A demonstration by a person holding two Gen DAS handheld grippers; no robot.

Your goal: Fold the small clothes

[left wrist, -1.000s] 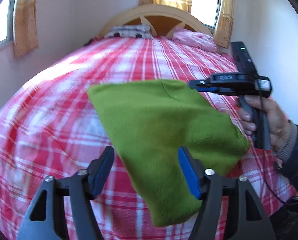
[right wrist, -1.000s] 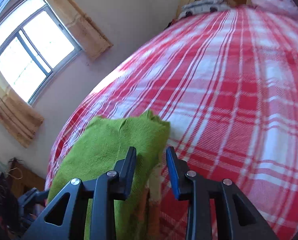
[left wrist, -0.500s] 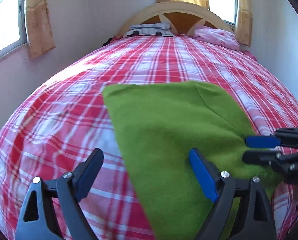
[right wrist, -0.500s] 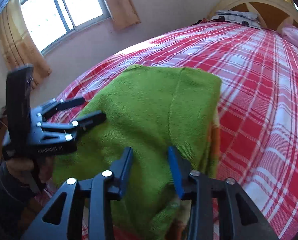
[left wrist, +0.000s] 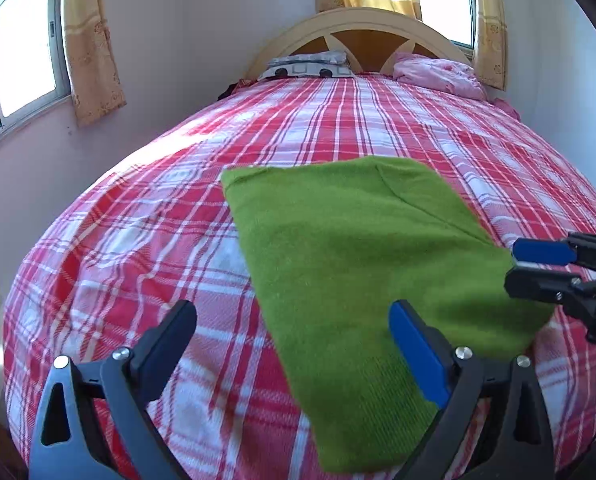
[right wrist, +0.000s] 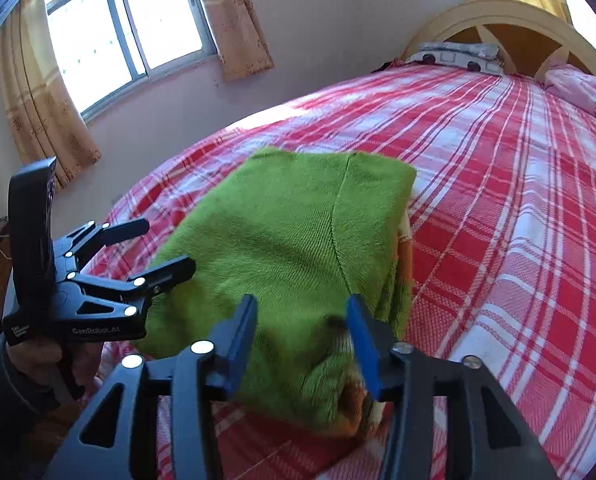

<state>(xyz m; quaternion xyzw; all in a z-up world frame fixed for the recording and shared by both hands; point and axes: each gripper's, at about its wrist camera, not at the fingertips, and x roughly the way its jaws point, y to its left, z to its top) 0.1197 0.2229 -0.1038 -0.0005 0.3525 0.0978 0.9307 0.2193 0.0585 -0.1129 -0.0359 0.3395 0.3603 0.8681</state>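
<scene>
A: How are the two tools posed?

B: Both angle down over the foot of the bed; the left tool has just been opening and stands wide, one finger over the plaid cover, the other over the cloth; nothing pinched. In the right wrist view a hand grips its handle at 8 o'clock.

A: And the right tool?

B: The right tool has just been opening too; about half apart, the cloth lies under and between its fingers, pads not pressing it.

A: The garment?

B: A green knit garment, folded flat into a rough rectangle on the red-and-white plaid bed cover, a seam running along its top layer; it lies at the near end, well apart from the pillows at 12 o'clock.

A: Anything unclear?

B: An orange and pale layer peeks from its right edge; what that is I cannot tell; in the left wrist view the right tool is cut off at 3 o'clock.
</scene>
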